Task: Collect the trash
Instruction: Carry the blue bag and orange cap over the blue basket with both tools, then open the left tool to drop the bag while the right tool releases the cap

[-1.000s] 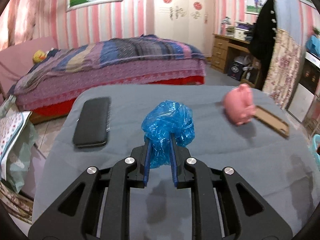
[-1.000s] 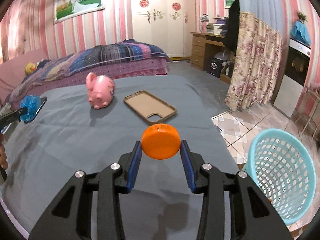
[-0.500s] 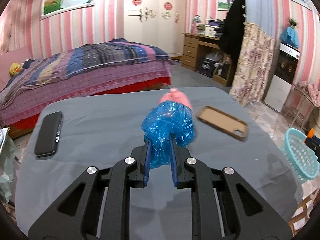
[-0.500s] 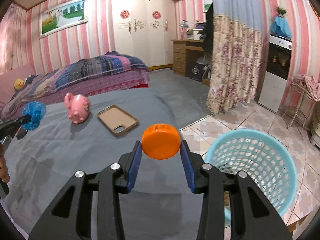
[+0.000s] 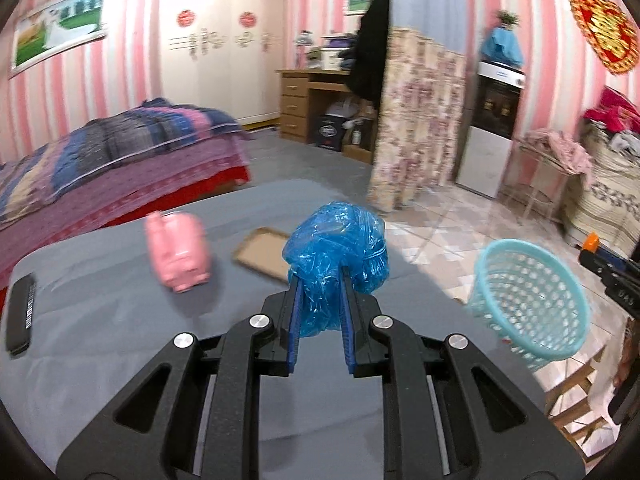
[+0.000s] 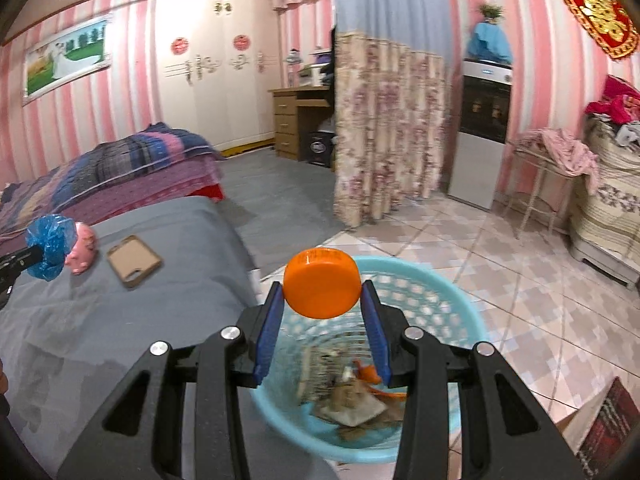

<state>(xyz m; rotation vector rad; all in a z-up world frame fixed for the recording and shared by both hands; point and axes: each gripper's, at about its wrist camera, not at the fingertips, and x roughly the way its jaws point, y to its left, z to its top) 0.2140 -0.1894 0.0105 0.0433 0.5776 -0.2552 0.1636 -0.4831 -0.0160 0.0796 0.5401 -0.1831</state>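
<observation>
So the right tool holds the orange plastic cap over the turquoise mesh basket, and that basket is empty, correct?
Not quite. The right tool does hold the orange plastic cap over the turquoise mesh basket, but the right wrist view shows paper scraps and other trash already inside.

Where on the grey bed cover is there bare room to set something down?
The grey bed cover lies bare between the black remote and the pink piggy bank, and nearer the camera. It is crowded where the piggy bank and tan phone case sit close together.
</observation>
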